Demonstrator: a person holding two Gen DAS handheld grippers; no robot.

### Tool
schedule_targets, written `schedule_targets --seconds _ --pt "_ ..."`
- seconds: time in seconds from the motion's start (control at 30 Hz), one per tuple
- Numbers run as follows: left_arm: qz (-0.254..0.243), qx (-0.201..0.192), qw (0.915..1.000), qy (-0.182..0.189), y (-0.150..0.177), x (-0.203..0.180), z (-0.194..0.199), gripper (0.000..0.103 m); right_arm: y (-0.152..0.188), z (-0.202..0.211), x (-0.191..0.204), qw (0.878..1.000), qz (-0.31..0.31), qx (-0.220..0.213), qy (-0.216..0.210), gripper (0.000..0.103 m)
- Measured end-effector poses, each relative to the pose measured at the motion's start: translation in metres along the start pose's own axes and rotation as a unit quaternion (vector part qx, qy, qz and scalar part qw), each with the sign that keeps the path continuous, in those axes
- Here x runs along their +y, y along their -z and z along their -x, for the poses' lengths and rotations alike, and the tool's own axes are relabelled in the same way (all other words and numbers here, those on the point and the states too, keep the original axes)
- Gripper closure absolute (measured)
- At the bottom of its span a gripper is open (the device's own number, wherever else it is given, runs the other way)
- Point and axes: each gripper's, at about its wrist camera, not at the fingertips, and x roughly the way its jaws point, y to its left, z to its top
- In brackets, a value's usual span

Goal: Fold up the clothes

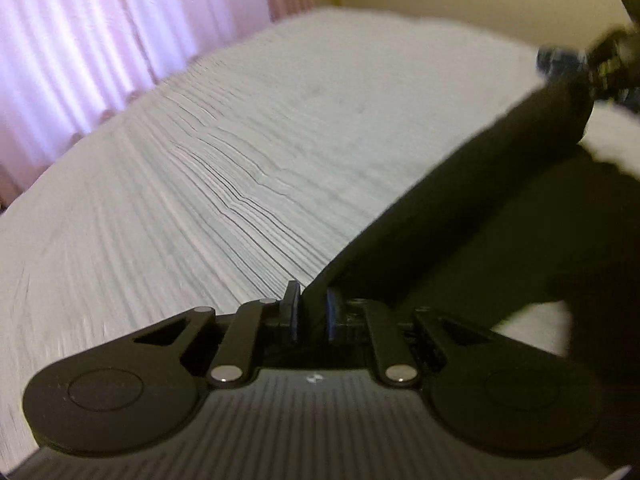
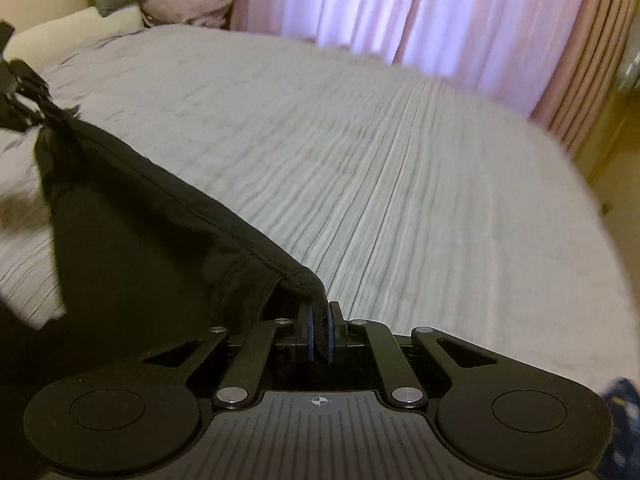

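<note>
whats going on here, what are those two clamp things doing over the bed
A person is working two handheld grippers to fold clothes over a bed. The left gripper and the right gripper are each shut on an edge of the same black garment, which is stretched taut between them above the grey ribbed bedspread. Most of the cloth hangs below that taut edge. No fold is visible yet. Pink curtains hang behind the bed.

Right hand-held gripper (image 2: 319, 334) pinches black garment (image 2: 160, 216) — stretched above grey bedspread (image 2: 400, 160).
</note>
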Motion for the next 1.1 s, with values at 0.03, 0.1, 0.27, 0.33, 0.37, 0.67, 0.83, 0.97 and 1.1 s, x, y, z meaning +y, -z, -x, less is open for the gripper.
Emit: schedule_targets --seconds 0.03,0.1,0.27,0.33,0.37,0.67,0.83,0.97,1.1 --pt "0.018 -0.007 0.9998 0.001 0.010 -0.010 0.023 0.093 0.007 0.020 0.014 1.000 0.005 -0.002 0.011 0.098" --pt "0.060 -0.007 0.9981 0.010 0.039 -0.035 0.062 0.093 0.030 0.034 0.040 0.999 -0.007 0.027 0.022 0.098" --pt "0.176 0.057 0.9822 0.033 0.124 -0.098 0.119 0.091 0.087 0.070 0.104 0.993 -0.038 0.098 0.050 0.098" --pt "0.200 0.108 0.9730 0.041 0.154 -0.121 0.121 0.090 0.110 0.085 0.130 0.989 -0.050 0.127 0.061 0.090" --pt "0.199 0.130 0.9703 0.044 0.165 -0.131 0.122 0.089 0.121 0.092 0.143 0.986 -0.056 0.141 0.067 0.088" --pt "0.296 0.116 0.9467 0.049 0.185 -0.115 0.151 0.076 0.180 0.151 0.150 0.925 -0.354 0.120 0.063 0.062" --pt "0.360 0.103 0.9273 0.006 0.188 -0.099 0.141 0.070 0.218 0.154 0.082 0.782 -0.623 -0.009 0.018 0.062" --pt "0.403 0.096 0.9093 -0.037 0.191 -0.092 0.142 0.063 0.242 0.142 0.046 0.722 -0.691 -0.046 0.004 0.062" --pt "0.411 0.095 0.9016 -0.094 0.187 -0.082 0.138 0.055 0.246 0.125 0.028 0.722 -0.691 -0.038 0.015 0.062"
